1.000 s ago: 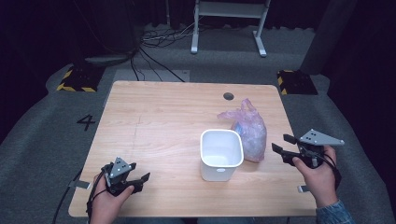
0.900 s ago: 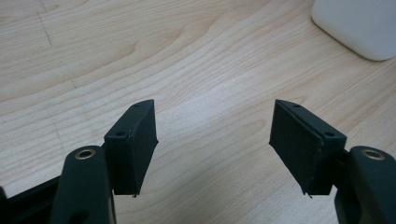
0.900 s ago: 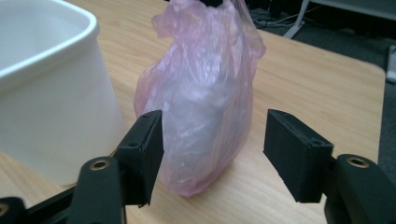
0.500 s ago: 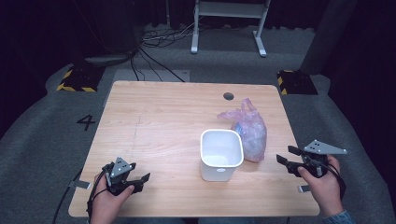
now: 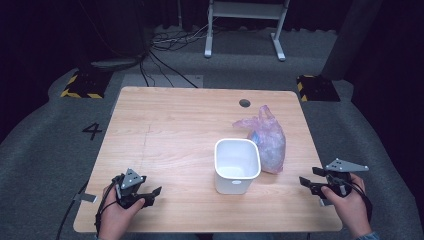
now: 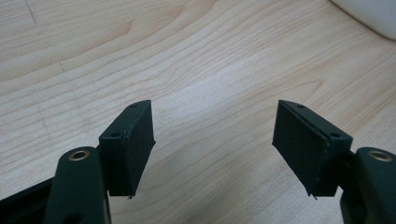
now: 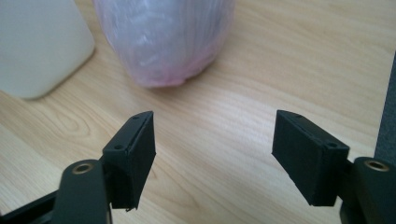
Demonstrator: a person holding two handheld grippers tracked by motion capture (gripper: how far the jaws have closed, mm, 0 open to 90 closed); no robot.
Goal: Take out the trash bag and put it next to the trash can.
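Both the left claw [image 5: 150, 192] and right claw [image 5: 308, 181] sit released over the desk [image 5: 170, 135], near a white tub [image 5: 237, 165] touching a pink bag [image 5: 270, 142].

High view: table [image 5: 170, 130] evenly lit from above, surroundings left dark, picture soft | left gripper view: pale glare seen mid-frame on the wood, grain sharp | right gripper view: bag [image 7: 166, 37] and tub [image 7: 39, 44] blurred at top

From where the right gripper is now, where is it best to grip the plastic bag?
Probably the knotted top, pinched from above: it tapers thin enough for open jaws. The plastic bag bulges wide lower down and presses against the white bin, so the right gripper would likely slip there.
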